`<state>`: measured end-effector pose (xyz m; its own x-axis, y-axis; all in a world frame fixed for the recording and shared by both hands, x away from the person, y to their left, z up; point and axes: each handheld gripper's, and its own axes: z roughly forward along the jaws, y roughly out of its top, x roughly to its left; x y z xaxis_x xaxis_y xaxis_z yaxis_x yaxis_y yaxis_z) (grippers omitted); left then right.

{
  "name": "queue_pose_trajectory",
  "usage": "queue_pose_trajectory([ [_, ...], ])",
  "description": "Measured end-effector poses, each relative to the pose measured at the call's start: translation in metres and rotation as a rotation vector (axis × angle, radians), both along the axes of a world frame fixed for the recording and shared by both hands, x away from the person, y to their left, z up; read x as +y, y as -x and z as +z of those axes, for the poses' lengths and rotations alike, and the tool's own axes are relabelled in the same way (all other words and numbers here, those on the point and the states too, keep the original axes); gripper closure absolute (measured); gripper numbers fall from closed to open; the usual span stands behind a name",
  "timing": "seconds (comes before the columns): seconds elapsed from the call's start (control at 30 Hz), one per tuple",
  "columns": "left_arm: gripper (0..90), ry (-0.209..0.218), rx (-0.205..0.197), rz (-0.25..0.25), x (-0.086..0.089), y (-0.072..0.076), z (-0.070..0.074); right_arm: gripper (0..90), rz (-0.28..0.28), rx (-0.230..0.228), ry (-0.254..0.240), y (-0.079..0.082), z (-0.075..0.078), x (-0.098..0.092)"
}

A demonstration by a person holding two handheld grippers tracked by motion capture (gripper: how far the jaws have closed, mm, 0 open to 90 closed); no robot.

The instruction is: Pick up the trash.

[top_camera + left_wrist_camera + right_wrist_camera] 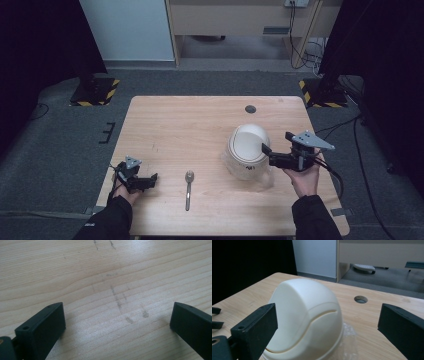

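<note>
A cream dome-shaped container (247,144) with a curved lid seam sits on the right half of the wooden table (180,125), on a piece of clear plastic (265,180). My right gripper (272,150) is just to its right, open and pointing at it. In the right gripper view the dome (304,315) stands close ahead of the open right gripper (327,312), not touched. A metal spoon (188,189) lies near the front edge. My left gripper (152,181) rests open at the front left, left of the spoon. The left gripper (117,312) has bare scuffed wood between its jaws.
A round cable hole (250,109) is in the table behind the dome, also seen as the hole (360,299). Grey carpet surrounds the table. Stand bases with yellow-black tape (95,92) sit at the far left and far right, with cables on the floor to the right.
</note>
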<state>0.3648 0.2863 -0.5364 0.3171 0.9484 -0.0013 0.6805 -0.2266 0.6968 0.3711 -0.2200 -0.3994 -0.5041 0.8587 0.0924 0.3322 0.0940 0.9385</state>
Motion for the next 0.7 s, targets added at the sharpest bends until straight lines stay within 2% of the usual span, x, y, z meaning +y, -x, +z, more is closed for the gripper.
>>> queue_pose_trajectory([
  [0.07,0.0,0.0,0.0,0.0,0.0,0.0,0.0,2.2,0.016,0.01,0.024,-0.004,-0.002,0.011],
  [0.2,0.0,0.0,0.0,0.0,0.0,0.0,0.0,1.8,0.011,0.021,0.039,-0.01,-0.005,0.021],
  [0.37,0.0,0.0,0.0,0.0,0.0,0.0,0.0,1.7,-0.011,0.045,0.064,-0.015,-0.014,0.025],
  [0.7,0.0,-0.001,0.0,0.0,0.0,0.0,0.0,1.7,-0.007,0.089,0.134,-0.018,-0.027,0.034],
])
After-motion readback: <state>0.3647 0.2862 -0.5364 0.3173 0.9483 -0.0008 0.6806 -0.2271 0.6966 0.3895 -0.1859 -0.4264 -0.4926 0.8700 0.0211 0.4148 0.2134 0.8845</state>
